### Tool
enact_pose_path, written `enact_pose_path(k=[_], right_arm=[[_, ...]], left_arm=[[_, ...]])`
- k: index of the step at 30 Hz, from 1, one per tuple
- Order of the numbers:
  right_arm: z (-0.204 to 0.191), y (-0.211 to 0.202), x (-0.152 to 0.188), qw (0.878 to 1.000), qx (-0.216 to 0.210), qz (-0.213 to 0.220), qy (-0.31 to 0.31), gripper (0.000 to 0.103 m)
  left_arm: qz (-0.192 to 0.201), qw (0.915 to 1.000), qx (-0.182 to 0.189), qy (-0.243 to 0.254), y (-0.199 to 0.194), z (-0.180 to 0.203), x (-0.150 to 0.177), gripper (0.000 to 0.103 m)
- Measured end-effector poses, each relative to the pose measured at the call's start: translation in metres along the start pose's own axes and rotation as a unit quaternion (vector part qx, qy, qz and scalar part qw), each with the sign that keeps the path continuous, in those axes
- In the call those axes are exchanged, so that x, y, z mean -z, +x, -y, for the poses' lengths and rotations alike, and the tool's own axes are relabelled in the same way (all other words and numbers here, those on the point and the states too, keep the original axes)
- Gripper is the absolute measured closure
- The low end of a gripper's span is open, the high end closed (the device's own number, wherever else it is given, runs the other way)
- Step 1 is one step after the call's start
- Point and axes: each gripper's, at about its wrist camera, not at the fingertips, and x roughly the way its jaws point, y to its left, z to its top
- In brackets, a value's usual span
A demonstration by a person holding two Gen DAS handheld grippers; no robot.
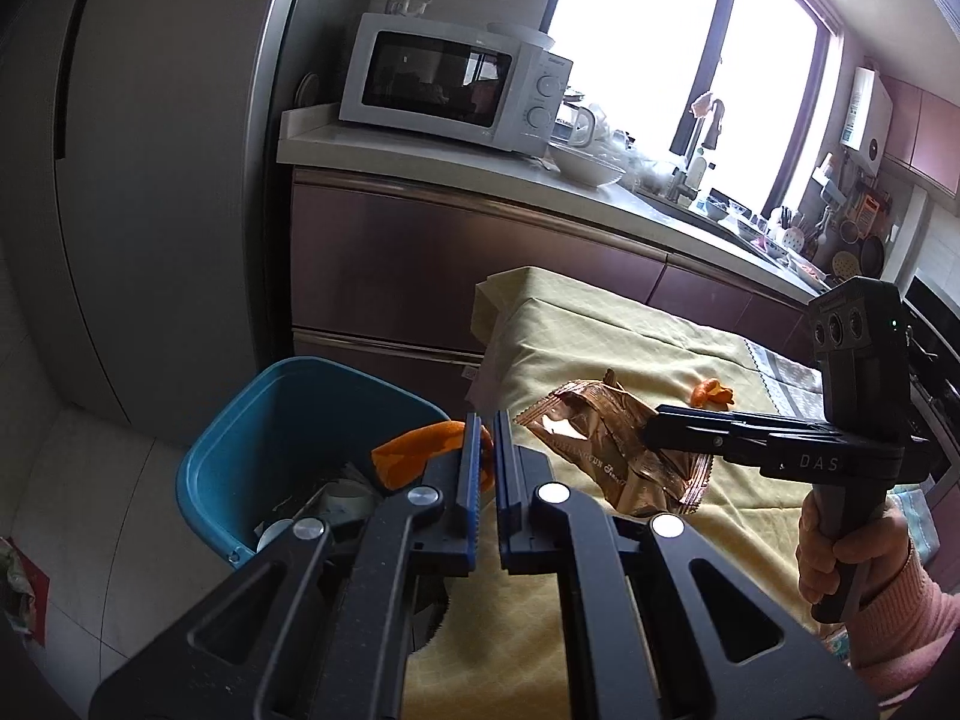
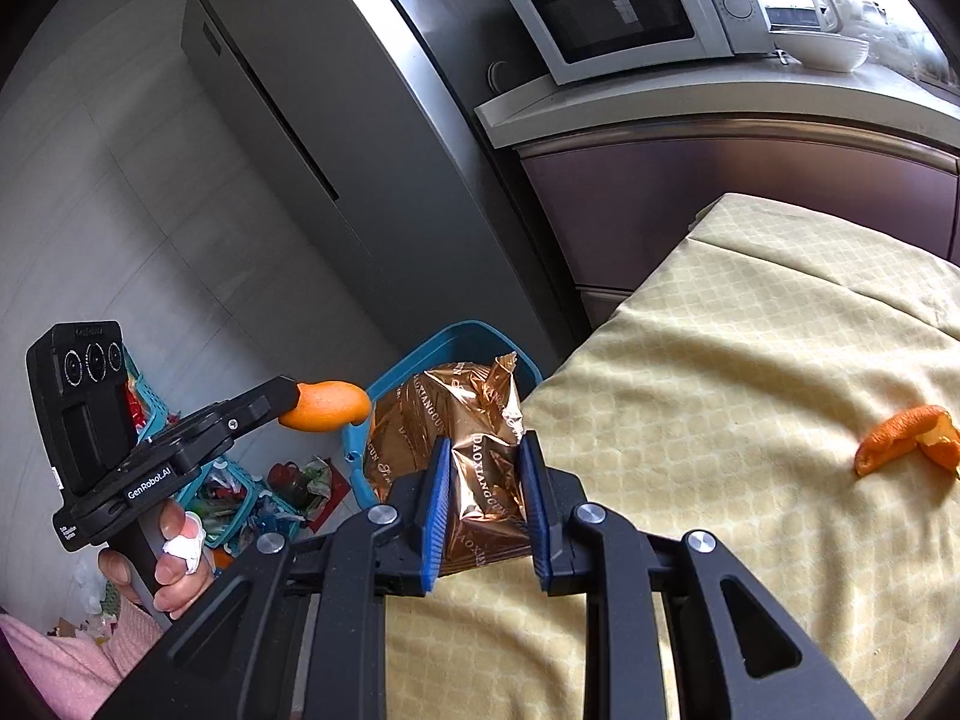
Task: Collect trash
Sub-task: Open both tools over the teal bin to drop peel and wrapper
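My left gripper [image 1: 487, 420] is shut on a piece of orange peel [image 1: 414, 450] and holds it above the blue trash bin [image 1: 240, 420], which stands on the floor at the table's left end. In the right wrist view the same peel [image 2: 327, 405] hangs from the left gripper [image 2: 297, 399] beside the bin [image 2: 456, 339]. My right gripper [image 2: 483, 447] is shut on a crumpled copper-coloured foil wrapper [image 2: 474, 420], held near the table's left edge. The wrapper [image 1: 600, 438] and right gripper [image 1: 651, 426] also show in the left wrist view. A second orange peel [image 2: 909, 438] lies on the yellow tablecloth [image 2: 720, 360].
A grey fridge [image 1: 150, 180] stands behind the bin. A counter with a microwave [image 1: 450, 84], a bowl and dishes runs along the back. Teal baskets with clutter [image 2: 240, 492] sit on the floor to the left. The bin holds some trash.
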Motion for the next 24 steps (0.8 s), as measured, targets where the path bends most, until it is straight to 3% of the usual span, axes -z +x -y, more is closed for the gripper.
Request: enact_pose_path(k=[24], right_arm=[[-0.037, 0.066, -0.024, 0.998, 0.005, -0.046, -0.042, 0.081]], left_arm=[[-0.021, 0.9984, -0.041, -0.033, 0.030, -0.038, 0.005, 0.098]])
